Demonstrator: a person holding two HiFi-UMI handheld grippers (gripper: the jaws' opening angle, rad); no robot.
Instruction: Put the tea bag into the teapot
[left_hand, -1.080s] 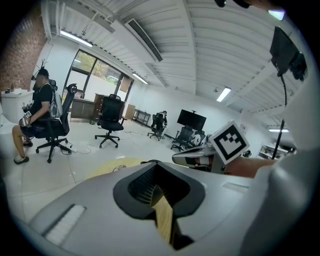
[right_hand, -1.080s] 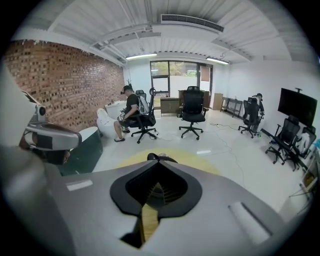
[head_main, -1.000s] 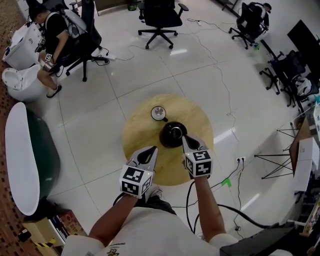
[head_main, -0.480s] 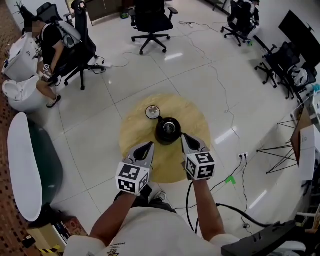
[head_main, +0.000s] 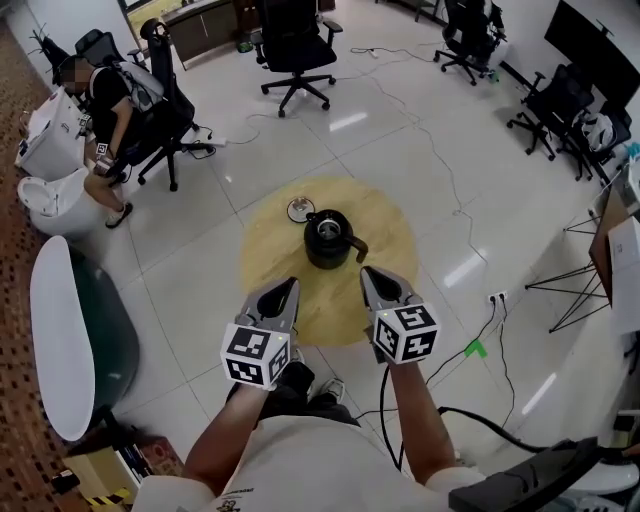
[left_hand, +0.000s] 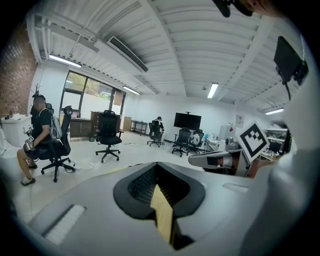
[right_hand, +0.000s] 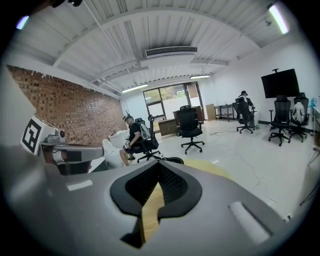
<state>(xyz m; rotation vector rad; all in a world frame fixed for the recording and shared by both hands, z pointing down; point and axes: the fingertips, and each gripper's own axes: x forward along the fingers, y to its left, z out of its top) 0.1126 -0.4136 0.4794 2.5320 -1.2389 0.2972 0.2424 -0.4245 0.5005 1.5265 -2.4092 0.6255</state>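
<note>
On my feed, the round wooden table (head_main: 390, 225) carries the black teapot (head_main: 327, 240), upright and mouth open, its curved side arm pointing down-right toward the right gripper (head_main: 368, 273). Office chairs (head_main: 290, 40) and a seated person (head_main: 108, 110) ring the tiled floor beyond. A small round lid (head_main: 300, 209) lies just beside the pot's far-left side. Both the right and the left gripper (head_main: 287, 288) hover near the table's near edge, short of the pot, jaws together on nothing. I cannot make out the tea bag.
</note>
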